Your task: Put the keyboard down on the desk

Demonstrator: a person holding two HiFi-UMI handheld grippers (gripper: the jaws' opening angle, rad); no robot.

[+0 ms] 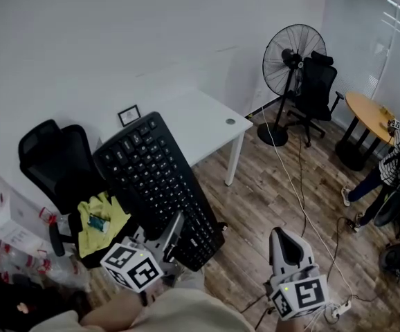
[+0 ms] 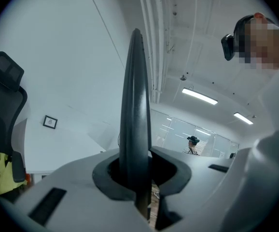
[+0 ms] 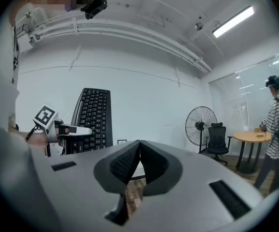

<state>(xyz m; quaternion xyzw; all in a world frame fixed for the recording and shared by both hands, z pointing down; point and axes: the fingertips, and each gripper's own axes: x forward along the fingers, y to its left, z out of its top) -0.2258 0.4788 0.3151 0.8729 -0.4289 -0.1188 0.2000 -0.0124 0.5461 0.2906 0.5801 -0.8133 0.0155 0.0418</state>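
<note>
The black full-size plastic keyboard [image 1: 160,184] is held in the air, steeply tilted. Its near end is clamped edge-on between the nearly closed jaws of the left tool [image 1: 175,234]. It is seen in front of the white rectangular tabletop [image 1: 203,120]; its far end seems clear of that surface, though the angle leaves this uncertain. The right tool [image 1: 288,243] is held well apart over the wooden floor [image 1: 269,199], jaws pressed together on nothing. A yellow cloth [image 1: 103,220] is seen near the keyboard, below a black office chair [image 1: 53,159].
</note>
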